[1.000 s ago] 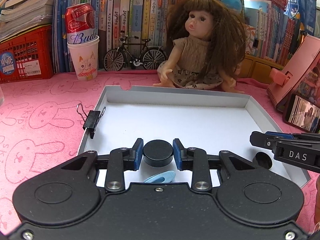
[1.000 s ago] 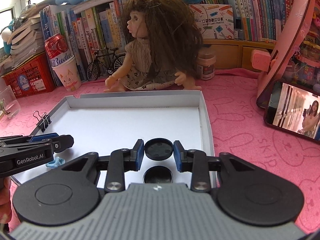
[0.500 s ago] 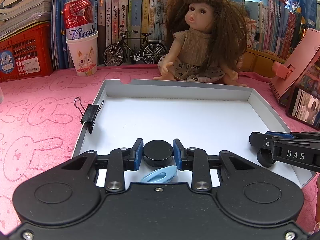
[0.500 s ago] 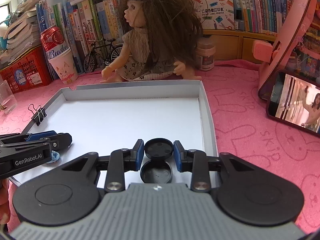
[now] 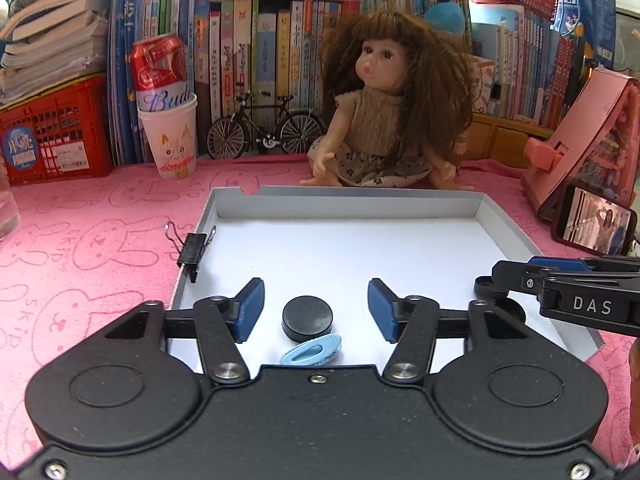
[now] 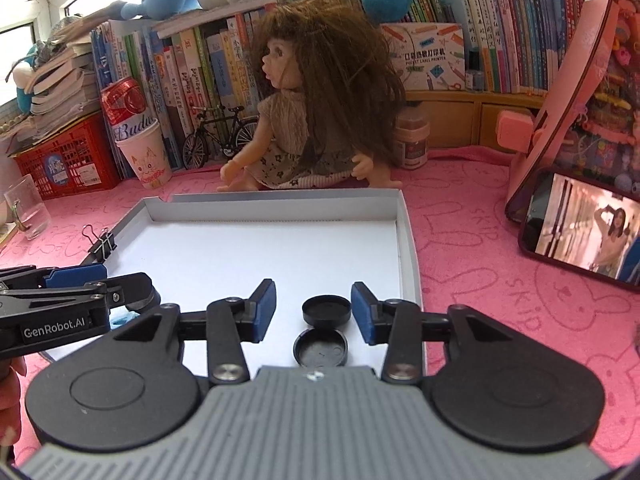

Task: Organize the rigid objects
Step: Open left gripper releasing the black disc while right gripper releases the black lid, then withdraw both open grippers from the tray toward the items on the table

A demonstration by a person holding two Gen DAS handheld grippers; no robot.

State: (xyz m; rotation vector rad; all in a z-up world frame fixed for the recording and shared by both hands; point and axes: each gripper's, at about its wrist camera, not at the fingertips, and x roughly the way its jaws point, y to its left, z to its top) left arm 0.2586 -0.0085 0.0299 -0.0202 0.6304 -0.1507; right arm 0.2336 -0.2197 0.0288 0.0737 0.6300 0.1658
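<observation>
A shallow white tray (image 5: 348,204) lies on the pink mat. My left gripper (image 5: 316,308) hovers over its near edge, jaws opening. A black round cap (image 5: 307,317) rests loose on the tray floor between the pads, touching neither, with a light blue clip (image 5: 312,351) just in front of it. My right gripper (image 6: 313,310) is at the tray's (image 6: 280,200) near right corner, jaws opening too. An upturned black cap (image 6: 327,309) lies between its pads close to the right one, unpressed. A second upturned cap (image 6: 320,348) lies nearer the camera. A black binder clip (image 5: 192,248) is clamped on the left wall.
A doll (image 5: 384,120) sits behind the tray's far wall. At the back left are a paper cup holding a can (image 5: 168,120), a toy bicycle (image 5: 264,128) and a red basket (image 5: 48,136). A phone (image 6: 580,228) leans on a pink stand (image 6: 560,100) to the right. A glass (image 6: 24,212) stands far left.
Both grippers have spread their jaws and let go of the black caps, which now lie on the tray floor. The left gripper has drawn back a little.
</observation>
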